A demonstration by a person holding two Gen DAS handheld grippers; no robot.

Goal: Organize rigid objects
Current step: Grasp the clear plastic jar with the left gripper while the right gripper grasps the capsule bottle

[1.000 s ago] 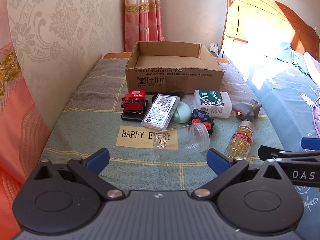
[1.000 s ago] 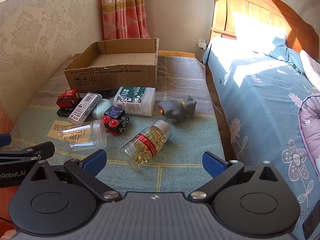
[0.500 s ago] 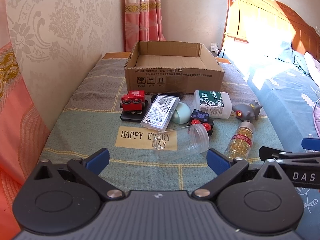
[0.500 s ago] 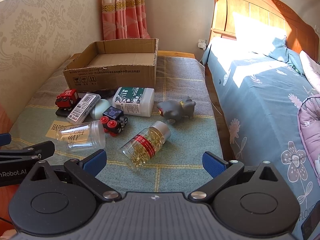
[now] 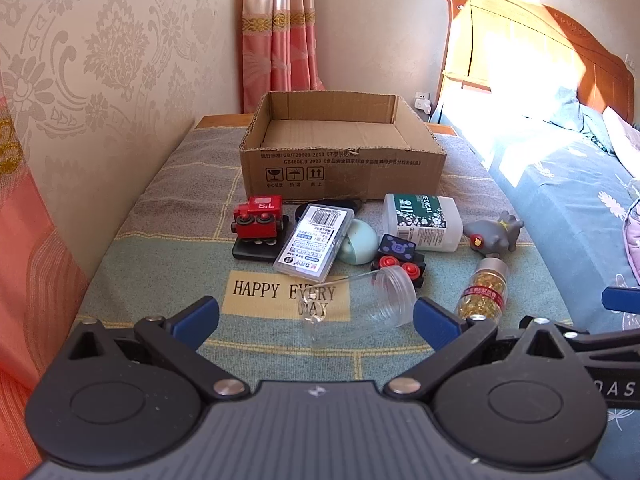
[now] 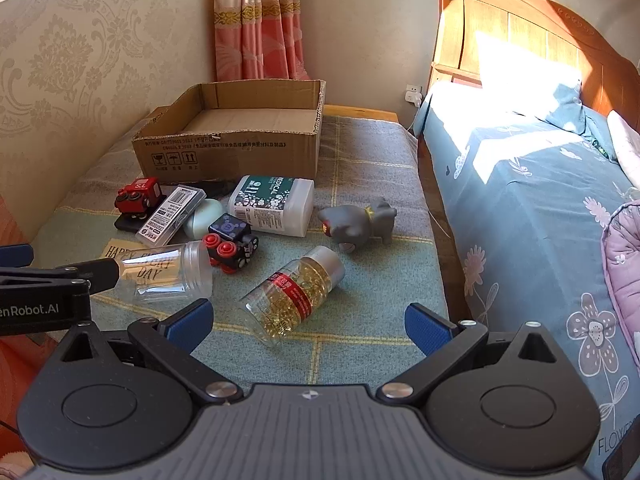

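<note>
I see nothing packed yet: cardboard box (image 5: 344, 160) sits empty at the far end of the surface (image 6: 360, 320). All items lie loose in front of it, among them clear jar (image 5: 360, 312), capsule bottle (image 6: 296, 292) and red toy train (image 5: 258, 218). Left tongs (image 5: 316, 314) and right tongs (image 6: 308, 322) both spread, holding nothing. Whole job remains.

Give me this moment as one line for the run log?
left tongs: open, empty | right tongs: open, empty | box: empty | clear jar, pill bottle: lying on blanket
</note>
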